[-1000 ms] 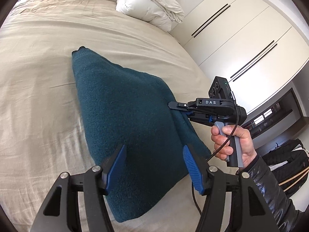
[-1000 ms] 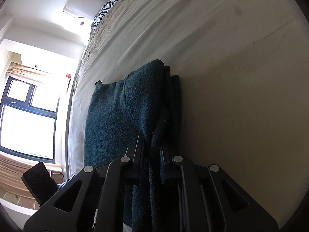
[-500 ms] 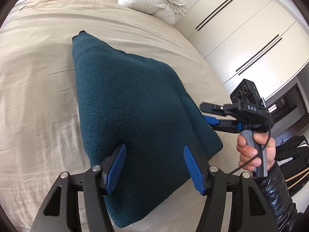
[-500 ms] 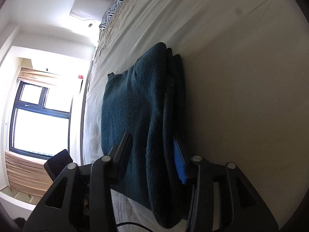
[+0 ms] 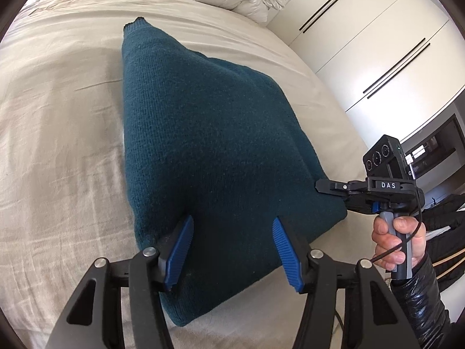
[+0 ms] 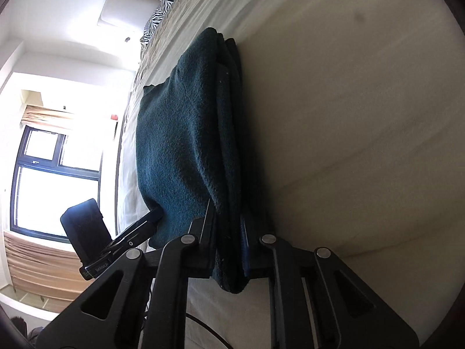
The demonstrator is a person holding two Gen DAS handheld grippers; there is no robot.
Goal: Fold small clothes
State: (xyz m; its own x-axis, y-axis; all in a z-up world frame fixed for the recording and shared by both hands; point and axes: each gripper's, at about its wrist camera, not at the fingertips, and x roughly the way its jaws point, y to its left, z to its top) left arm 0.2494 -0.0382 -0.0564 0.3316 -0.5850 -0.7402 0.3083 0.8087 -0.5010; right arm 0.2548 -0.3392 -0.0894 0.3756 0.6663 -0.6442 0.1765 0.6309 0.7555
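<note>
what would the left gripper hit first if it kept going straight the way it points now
Most likely the folded dark teal knit sweater: the open left gripper points straight at its near edge on the beige bed sheet. How high the gripper sits above it is unclear.

White letters "DAS" are showing on the black body of the right gripper (image 5: 331, 193), left wrist view, just under its camera module (image 5: 383, 158). A partial white letter, maybe "G", is sitting at the right edge of that module, cut off. In the right wrist view, small pale lettering is running along the side of the left gripper (image 6: 139, 226) body near its base, too blurred to read. Nothing else legible is appearing on the teal sweater (image 5: 209, 151) or bed sheet (image 5: 58, 145).
</note>
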